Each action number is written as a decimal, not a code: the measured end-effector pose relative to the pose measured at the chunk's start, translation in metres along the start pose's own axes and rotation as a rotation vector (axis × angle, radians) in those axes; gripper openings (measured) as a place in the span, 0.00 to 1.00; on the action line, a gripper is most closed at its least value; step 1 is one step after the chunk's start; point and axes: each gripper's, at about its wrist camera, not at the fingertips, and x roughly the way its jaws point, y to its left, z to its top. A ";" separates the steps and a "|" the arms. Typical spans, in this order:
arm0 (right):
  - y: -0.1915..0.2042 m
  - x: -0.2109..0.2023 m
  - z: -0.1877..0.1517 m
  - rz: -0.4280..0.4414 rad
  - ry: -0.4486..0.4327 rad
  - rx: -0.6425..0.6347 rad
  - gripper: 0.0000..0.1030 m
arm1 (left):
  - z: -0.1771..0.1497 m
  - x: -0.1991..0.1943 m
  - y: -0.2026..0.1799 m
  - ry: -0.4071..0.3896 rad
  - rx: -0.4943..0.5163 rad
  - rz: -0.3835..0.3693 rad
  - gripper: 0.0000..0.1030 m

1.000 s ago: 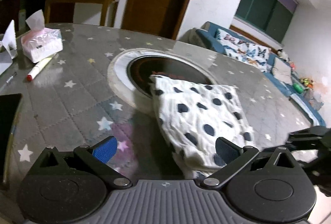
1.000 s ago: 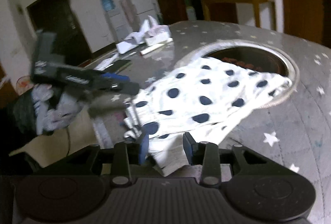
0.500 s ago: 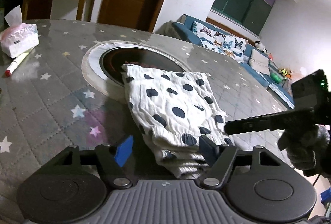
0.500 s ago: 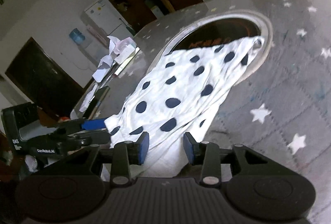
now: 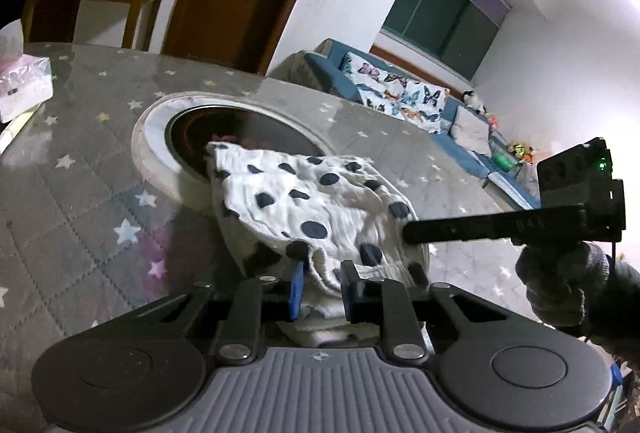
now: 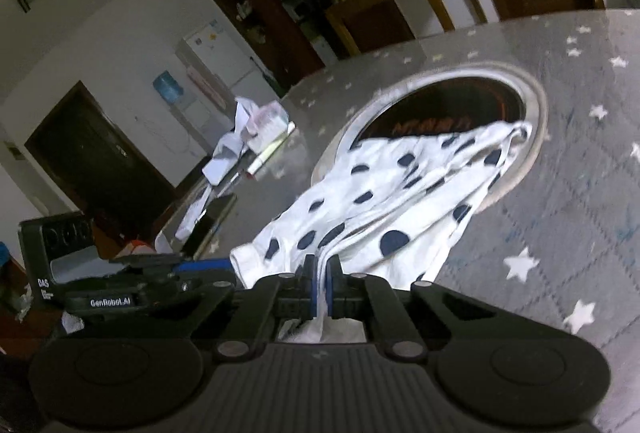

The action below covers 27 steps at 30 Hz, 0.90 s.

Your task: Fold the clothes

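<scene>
Star-patterned table (image 5: 80, 201), polka-dot garment (image 5: 320, 201) near edge — left tool (image 5: 320, 283) and right tool (image 6: 321, 275) both pinching its hem

Round table (image 5: 72, 201), grey quilted cover with stars, dark round inset at centre (image 5: 240, 129). Polka-dot garment (image 5: 320, 201) lies across inset's near rim. Tissue pack (image 5: 24, 89) far left; phone (image 6: 212, 221) near edge.

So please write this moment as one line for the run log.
step: fold | left tool: shut on cloth | right tool: shut on cloth | cloth: near edge lifted, far end on table
</scene>
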 end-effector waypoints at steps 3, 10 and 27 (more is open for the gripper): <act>-0.009 0.006 -0.002 -0.026 0.024 0.023 0.04 | -0.005 0.008 -0.001 0.033 0.019 0.008 0.21; -0.007 0.006 -0.011 -0.108 0.046 -0.052 0.14 | 0.000 -0.008 -0.004 0.001 0.099 0.004 0.23; 0.031 0.030 -0.019 -0.106 0.153 -0.354 0.18 | 0.001 0.048 0.001 0.076 0.145 0.003 0.24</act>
